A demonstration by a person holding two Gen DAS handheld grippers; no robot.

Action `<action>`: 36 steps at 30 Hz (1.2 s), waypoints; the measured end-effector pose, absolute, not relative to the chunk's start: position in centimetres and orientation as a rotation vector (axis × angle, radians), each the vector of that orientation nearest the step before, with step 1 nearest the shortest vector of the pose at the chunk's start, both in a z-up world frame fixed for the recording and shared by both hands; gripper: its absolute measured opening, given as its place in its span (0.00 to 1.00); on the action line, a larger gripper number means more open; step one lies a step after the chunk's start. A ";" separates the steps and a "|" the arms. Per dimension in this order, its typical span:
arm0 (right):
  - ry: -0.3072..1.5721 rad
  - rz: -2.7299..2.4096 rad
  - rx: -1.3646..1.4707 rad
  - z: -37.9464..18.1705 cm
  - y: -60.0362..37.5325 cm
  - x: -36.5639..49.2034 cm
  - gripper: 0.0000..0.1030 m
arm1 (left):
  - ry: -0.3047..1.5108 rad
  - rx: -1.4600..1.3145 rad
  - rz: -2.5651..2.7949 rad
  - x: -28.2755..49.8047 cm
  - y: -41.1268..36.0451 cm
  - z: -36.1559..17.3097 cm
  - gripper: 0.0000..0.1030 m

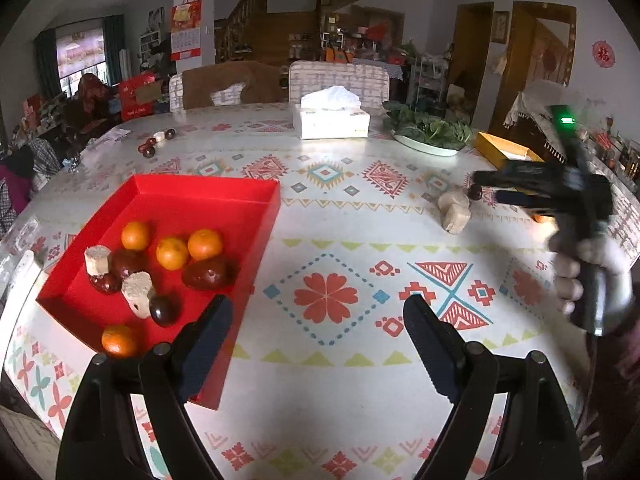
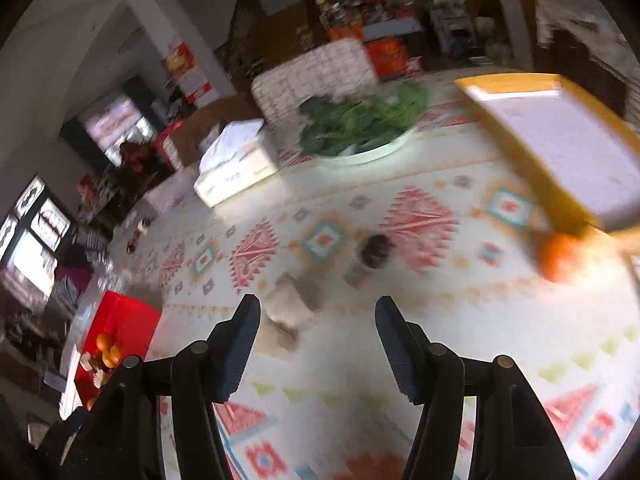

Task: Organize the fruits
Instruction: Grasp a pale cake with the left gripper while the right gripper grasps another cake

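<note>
Hovering above the patterned counter (image 1: 340, 216), the left hand-held gripper (image 1: 318, 320) has its jaws spread wide and holds nothing. Ahead of it and to its left sits the shallow red rectangular tray (image 1: 208, 196), its near corner touching or passing under the left finger; which cannot be told. Inside the tray lie four round orange tangerines, three grouped (image 1: 172, 252) toward its middle and one (image 1: 119, 340) at the near edge, together with dark red glossy fruits (image 1: 206, 274) and pale beige cut chunks (image 1: 137, 286).

Ahead and to the right, the right hand-held gripper (image 1: 486, 188) is seen from the side, blurred, beside two pale beige chunks (image 1: 454, 208) and one small dark round fruit (image 1: 475, 191) lying on the counter. Its own view shows the right hand-held gripper (image 2: 318, 328) also released and empty, with the beige chunks (image 2: 286, 304) just ahead of its left finger and the dark fruit (image 2: 376, 250) farther ahead between the fingers. An orange tangerine (image 2: 560, 258) lies well to the right front, against the near corner of a yellow-rimmed flat box (image 2: 560, 132). Farther ahead stand a white tissue box (image 1: 330, 120) and a white plate of leafy greens (image 1: 428, 132).
</note>
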State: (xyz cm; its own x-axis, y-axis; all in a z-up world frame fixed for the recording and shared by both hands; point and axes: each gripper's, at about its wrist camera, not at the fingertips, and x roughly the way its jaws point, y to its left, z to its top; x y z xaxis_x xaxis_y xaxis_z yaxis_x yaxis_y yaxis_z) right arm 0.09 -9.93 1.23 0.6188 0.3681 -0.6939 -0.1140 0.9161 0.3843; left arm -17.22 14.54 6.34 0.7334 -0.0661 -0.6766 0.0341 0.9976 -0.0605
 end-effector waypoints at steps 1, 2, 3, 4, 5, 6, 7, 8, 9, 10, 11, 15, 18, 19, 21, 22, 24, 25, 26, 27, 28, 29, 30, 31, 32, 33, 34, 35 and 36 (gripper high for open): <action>0.873 0.287 0.302 0.8 -9.1 0.7 0.63 | 0.744 -0.045 -0.058 -17.2 14.6 6.5 0.84; 0.887 0.296 0.288 0.5 -8.2 1.2 0.63 | 0.743 -0.043 -0.062 -17.2 14.5 6.7 0.84; 0.901 0.309 0.277 0.1 -7.4 1.7 0.62 | 0.744 -0.038 -0.066 -17.2 14.5 6.8 0.84; 0.911 0.304 0.257 -0.2 -6.8 2.0 0.62 | 0.744 -0.031 -0.070 -17.1 14.3 6.8 0.84; 0.913 0.294 0.241 -0.5 -6.4 2.2 0.60 | 0.746 -0.022 -0.077 -16.9 14.1 6.9 0.84; 0.912 0.290 0.221 -0.7 -6.1 2.3 0.56 | 0.750 -0.010 -0.083 -16.7 13.8 6.8 0.84; 0.916 0.295 0.208 -0.9 -5.8 2.4 0.53 | 0.756 -0.003 -0.087 -16.4 13.6 6.7 0.84; 0.922 0.289 0.196 -1.1 -5.8 2.5 0.48 | 0.765 0.002 -0.094 -16.0 13.2 6.6 0.84; 0.921 0.279 0.180 -1.3 -5.8 2.5 0.40 | 0.773 0.002 -0.104 -15.6 12.8 6.5 0.84; 0.915 0.290 0.184 -1.4 -6.1 2.5 0.40 | 0.784 -0.002 -0.117 -15.2 12.4 6.4 0.84; 0.915 0.296 0.190 -1.3 -6.2 2.5 0.39 | 0.797 -0.008 -0.134 -14.5 11.8 6.3 0.84; 0.902 0.276 0.233 -0.9 -7.4 2.3 0.38 | 0.810 0.015 -0.170 -12.2 9.5 6.1 0.84; 0.865 0.273 0.299 0.0 -9.1 1.9 0.38 | 0.809 0.050 -0.211 -10.1 6.9 5.8 0.84; 0.850 0.270 0.321 0.3 -9.9 1.7 0.38 | 0.807 0.069 -0.221 -9.4 5.9 5.6 0.84; 0.837 0.264 0.360 0.5 -10.9 1.5 0.38 | 0.817 0.114 -0.250 -7.7 3.8 5.1 0.84; 0.836 0.261 0.377 0.5 -11.4 1.5 0.38 | 0.820 0.130 -0.268 -7.0 2.8 4.8 0.84; 0.837 0.257 0.400 0.6 -12.0 1.6 0.38 | 0.846 0.162 -0.291 -5.6 1.1 3.8 0.84; 0.838 0.256 0.406 0.6 -12.2 1.6 0.38 | 0.860 0.169 -0.296 -5.0 0.4 3.4 0.84; 0.842 0.253 0.416 0.6 -12.4 1.6 0.38 | 0.868 0.167 -0.306 -4.4 -0.1 3.0 0.84; 0.849 0.253 0.426 0.5 -12.5 1.6 0.38 | 0.868 0.160 -0.322 -4.0 -0.5 2.8 0.84; 0.850 0.256 0.431 0.6 -12.6 1.6 0.38 | 0.867 0.152 -0.336 -3.5 -0.8 2.6 0.84; 0.850 0.257 0.435 0.6 -12.6 1.7 0.38 | 0.868 0.150 -0.334 -3.0 -1.1 2.3 0.84; 0.850 0.259 0.439 0.7 -12.6 1.7 0.38 | 0.871 0.149 -0.331 -2.6 -1.2 2.2 0.82; 0.848 0.264 0.443 0.8 -12.6 1.7 0.38 | 0.876 0.142 -0.336 -2.1 -1.3 1.9 0.76; 0.846 0.267 0.446 0.8 -12.6 1.7 0.38 | 0.882 0.136 -0.347 -1.6 -1.5 1.7 0.67; 0.848 0.268 0.449 0.8 -12.6 1.7 0.38 | 0.888 0.137 -0.348 -1.3 -1.5 1.4 0.61; 0.849 0.271 0.451 0.8 -12.6 1.8 0.38 | 0.900 0.140 -0.350 -1.0 -1.7 1.1 0.47; 0.851 0.275 0.453 0.8 -12.6 1.8 0.38 | 0.914 0.136 -0.360 -0.7 -1.8 0.7 0.34; 0.852 0.275 0.455 0.7 -12.6 1.8 0.38 | 0.919 0.131 -0.367 -0.6 -1.7 0.6 0.34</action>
